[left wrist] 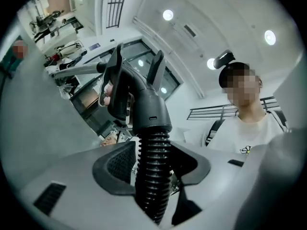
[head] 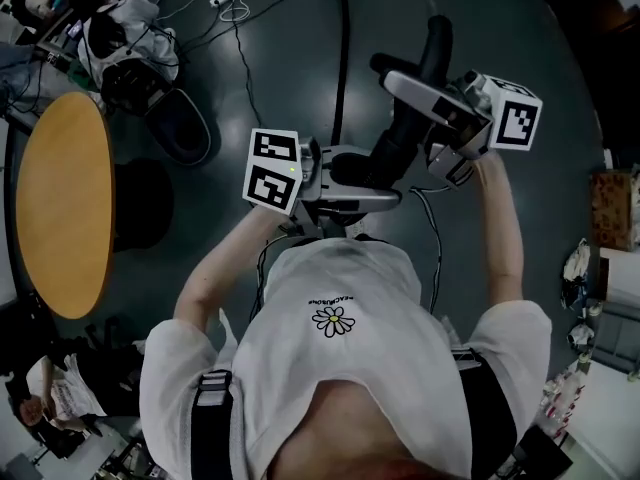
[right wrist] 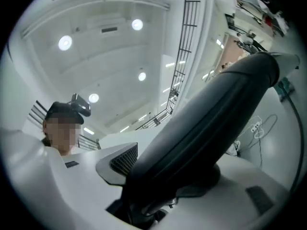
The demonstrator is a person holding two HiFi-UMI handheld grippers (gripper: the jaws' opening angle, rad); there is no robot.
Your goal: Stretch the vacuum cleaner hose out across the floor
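Readable text in your views, item by item:

1. White T-shirt (head: 350, 368), chest print: one short line of small lettering (head: 331, 299) above a daisy (head: 333, 320). It stands upside down in the head view and is too small to read. The left gripper view shows the same daisy (left wrist: 246, 149) with no letters legible.
2. Left marker cube (head: 272, 171): black-and-white square patterns on two faces, with no letters or numbers.
3. Right marker cube (head: 515, 113): a black-and-white square pattern, with no letters or numbers.

You have no other label, brand, number or sign that can be read.
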